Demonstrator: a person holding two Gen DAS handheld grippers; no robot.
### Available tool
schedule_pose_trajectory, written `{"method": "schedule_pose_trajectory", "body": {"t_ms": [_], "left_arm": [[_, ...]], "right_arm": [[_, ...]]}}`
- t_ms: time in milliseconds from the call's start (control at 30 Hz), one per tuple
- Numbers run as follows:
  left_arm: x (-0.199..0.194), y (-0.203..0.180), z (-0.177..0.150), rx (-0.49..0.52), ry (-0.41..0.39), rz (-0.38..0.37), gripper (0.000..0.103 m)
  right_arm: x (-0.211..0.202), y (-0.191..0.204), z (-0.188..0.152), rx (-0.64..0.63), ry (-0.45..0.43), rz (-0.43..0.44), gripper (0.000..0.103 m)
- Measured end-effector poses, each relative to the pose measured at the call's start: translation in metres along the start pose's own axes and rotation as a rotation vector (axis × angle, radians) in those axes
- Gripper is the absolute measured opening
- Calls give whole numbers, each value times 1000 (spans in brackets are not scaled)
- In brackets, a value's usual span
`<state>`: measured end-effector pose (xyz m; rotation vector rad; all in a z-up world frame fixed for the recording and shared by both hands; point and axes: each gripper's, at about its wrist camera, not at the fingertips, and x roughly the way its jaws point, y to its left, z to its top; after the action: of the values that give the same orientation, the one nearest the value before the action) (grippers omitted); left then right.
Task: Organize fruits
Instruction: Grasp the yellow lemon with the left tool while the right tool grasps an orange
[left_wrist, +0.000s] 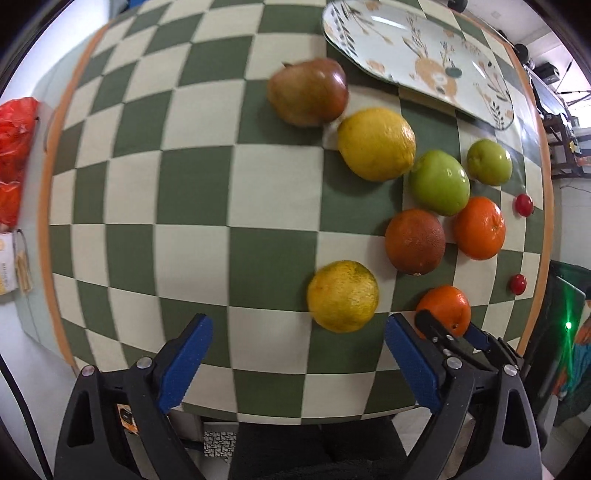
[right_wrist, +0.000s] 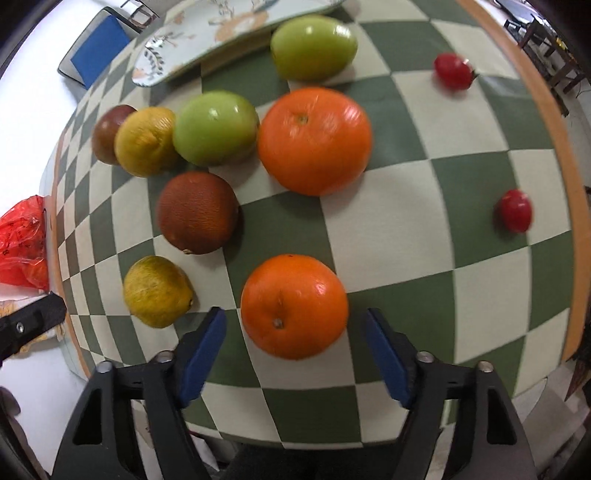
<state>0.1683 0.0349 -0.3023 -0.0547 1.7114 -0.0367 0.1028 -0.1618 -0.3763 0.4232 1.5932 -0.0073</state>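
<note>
Two grippers hung over the checkered counter (left_wrist: 229, 184): our right gripper (right_wrist: 293, 354) bracketed the near orange (right_wrist: 293, 306), jaws clear of its skin; our left gripper (left_wrist: 299, 354) gaped, empty. We judged closing, then carrying to the floral plate (left_wrist: 417, 55), came next.

The bench (left_wrist: 192, 184) wears a green-and-cream checked cloth. On it lie a floral plate (left_wrist: 417, 55) at upper right, a reddish pear (left_wrist: 308, 92), two yellow citrus, two green fruits, three oranges, one dark brownish orange (left_wrist: 415, 242) and two small red tomatoes at the right edge.
</note>
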Motion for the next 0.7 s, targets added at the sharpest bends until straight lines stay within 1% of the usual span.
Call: {"method": "schedule_pose_trajectory", "body": {"t_ms": [33, 100, 200, 267, 333, 367, 400, 433, 467, 500, 567, 667, 700], "left_arm": [[5, -4, 1, 6, 13, -16, 95], [17, -16, 5, 38, 22, -23, 95], [34, -31, 8, 94, 34, 8, 95], [46, -42, 9, 150, 31, 36, 95], [55, -52, 9, 205, 23, 65, 90], [60, -56, 8, 234, 18, 81, 80], [63, -60, 8, 256, 18, 92, 72], [68, -62, 7, 275, 20, 105, 68], [72, -64, 6, 289, 21, 109, 58], [75, -65, 7, 296, 21, 114, 57], [78, -65, 7, 284, 13, 89, 56], [80, -65, 7, 281, -4, 73, 56], [80, -66, 7, 281, -8, 71, 56]], "right_arm": [[8, 2, 1, -7, 8, -6, 68], [15, 2, -2, -20, 2, -11, 66], [14, -6, -12, -11, 25, -20, 66], [10, -15, -18, 4, 36, -27, 66], [12, -24, -22, 17, 44, -38, 66], [11, -26, -23, 23, 46, -24, 66], [11, -28, -23, 28, 47, -14, 66], [12, -28, -24, 27, 47, -17, 66], [13, -26, -24, 22, 47, -25, 66], [12, -25, -24, 13, 47, -32, 66], [10, -23, -24, 5, 46, -41, 67], [10, -20, -22, 1, 45, -51, 67], [15, -12, -22, 1, 47, -58, 67]]}}
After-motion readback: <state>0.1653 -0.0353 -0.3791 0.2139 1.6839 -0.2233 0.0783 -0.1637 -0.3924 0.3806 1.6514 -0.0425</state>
